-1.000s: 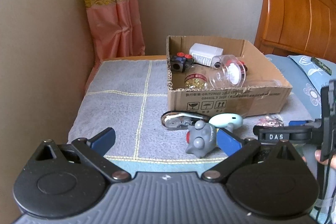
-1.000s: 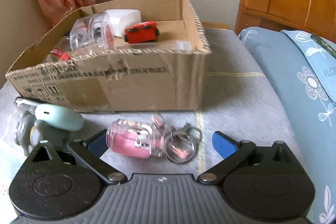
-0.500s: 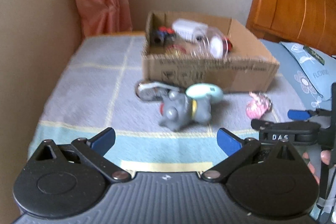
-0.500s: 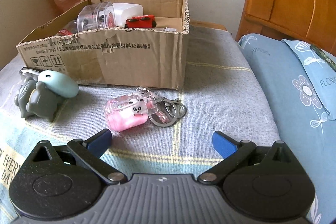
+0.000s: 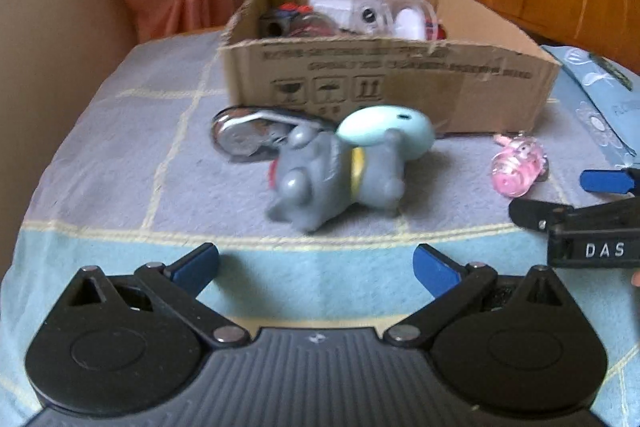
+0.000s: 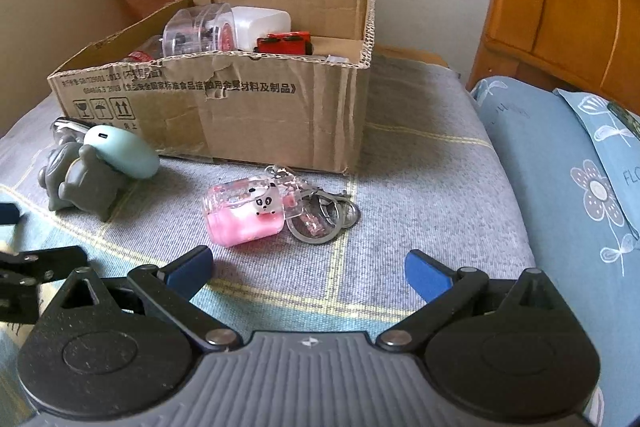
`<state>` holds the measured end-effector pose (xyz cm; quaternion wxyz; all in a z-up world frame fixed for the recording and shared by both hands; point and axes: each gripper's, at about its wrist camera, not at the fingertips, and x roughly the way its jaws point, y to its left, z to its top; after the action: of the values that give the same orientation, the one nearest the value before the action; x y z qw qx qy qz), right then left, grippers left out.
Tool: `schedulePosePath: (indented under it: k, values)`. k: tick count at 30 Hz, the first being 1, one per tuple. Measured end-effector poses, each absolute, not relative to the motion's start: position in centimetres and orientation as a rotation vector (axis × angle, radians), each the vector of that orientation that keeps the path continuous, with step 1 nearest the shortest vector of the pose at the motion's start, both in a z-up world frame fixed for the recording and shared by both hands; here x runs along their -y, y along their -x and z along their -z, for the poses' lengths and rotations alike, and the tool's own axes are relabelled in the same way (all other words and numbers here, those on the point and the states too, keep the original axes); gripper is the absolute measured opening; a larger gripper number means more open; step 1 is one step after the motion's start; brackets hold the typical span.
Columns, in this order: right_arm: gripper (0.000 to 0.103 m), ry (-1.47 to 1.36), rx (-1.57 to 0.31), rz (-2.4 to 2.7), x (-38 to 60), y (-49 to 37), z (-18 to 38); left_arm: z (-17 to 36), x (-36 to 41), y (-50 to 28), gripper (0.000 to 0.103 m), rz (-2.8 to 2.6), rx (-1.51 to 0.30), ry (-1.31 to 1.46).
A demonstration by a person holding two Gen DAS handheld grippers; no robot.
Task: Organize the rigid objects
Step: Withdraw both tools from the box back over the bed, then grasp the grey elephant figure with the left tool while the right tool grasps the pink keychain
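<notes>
The left gripper (image 5: 316, 269) is wide open and holds nothing; its blue fingertips (image 5: 196, 265) hang above the light blue border of the blanket (image 5: 120, 155). In front of it, apart from the tips, lies a grey toy figure (image 5: 332, 179) on its side. The left wrist view is blurred, so the details of the toy are hard to make out. A pale mint oval case (image 5: 386, 127) rests on the toy, and behind them lies a shiny metal object (image 5: 248, 135), partly hidden by the toy; I cannot tell what it is.

The right gripper (image 6: 310, 271) is also wide open and empty. Near its tips, not touching, lies a pink keychain bottle (image 6: 244, 217) with a small panda face and metal rings (image 6: 320, 219) beside it.

The cardboard box (image 6: 248, 111) stands behind all these things on the blanket. Inside, a clear plastic container (image 6: 196, 31), a white block (image 6: 260, 25) and a red toy car (image 6: 286, 43) show above the front wall, which hides their lower parts. At the right is a wooden headboard (image 6: 560, 7), cut off by the frame edge.
</notes>
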<state>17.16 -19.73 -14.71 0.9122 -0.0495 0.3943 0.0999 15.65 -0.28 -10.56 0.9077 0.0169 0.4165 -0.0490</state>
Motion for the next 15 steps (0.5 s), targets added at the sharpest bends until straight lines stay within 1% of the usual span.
schedulePosePath:
  k: [4, 13, 14, 15]
  values:
    - [0.103, 0.11, -0.802, -0.227, 20.0, -17.1, 14.9, 10.8, 0.8, -15.8, 0.102, 0.138, -0.823, -0.048]
    - [0.103, 0.115, -0.79, -0.24, 20.0, -17.1, 15.0, 10.5, 0.8, -17.7, 0.101, 0.114, -0.816, -0.027]
    - [0.103, 0.115, -0.79, -0.24, 19.9, -17.1, 15.0, 10.5, 0.8, -17.8, 0.098, 0.114, -0.816, -0.021]
    - [0.103, 0.115, -0.789, -0.24, 19.9, -17.1, 15.0, 10.4, 0.7, -17.9, 0.092, 0.113, -0.811, -0.011]
